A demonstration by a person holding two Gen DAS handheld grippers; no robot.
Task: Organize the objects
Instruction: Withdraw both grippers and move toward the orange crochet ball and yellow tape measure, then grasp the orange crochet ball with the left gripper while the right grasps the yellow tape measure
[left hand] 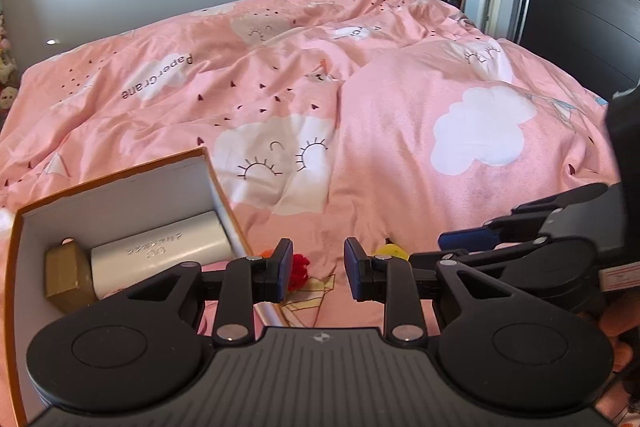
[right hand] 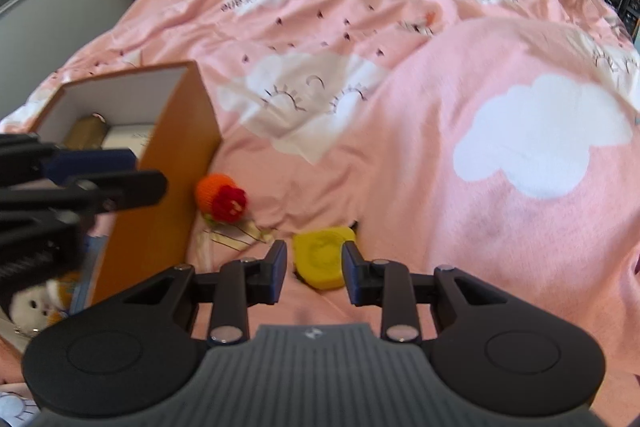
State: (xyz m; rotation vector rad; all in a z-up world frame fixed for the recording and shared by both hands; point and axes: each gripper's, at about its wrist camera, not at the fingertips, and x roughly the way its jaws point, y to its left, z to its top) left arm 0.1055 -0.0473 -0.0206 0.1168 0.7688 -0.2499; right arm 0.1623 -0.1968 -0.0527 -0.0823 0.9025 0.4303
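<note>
While my left gripper point(left hand: 316, 269) tilts down over the bed, its jaws stand apart with nothing between them. Just left of them sits the orange box point(left hand: 218, 183), already holding a white cylinder point(left hand: 160, 247) and a gold bottle point(left hand: 66, 275), so I judge the sorting partly done. The knitted toy point(left hand: 299, 267) peeks out beyond the left jaw, against the box's wall.

Through the right wrist camera, my right gripper point(right hand: 314, 273) also angles downward, jaws parted and empty. The yellow toy point(right hand: 322, 255) lies on the pink duvet point(right hand: 440, 167) just beyond and between them, not touched. The knitted toy lies further ahead, left. Both remain unboxed.
</note>
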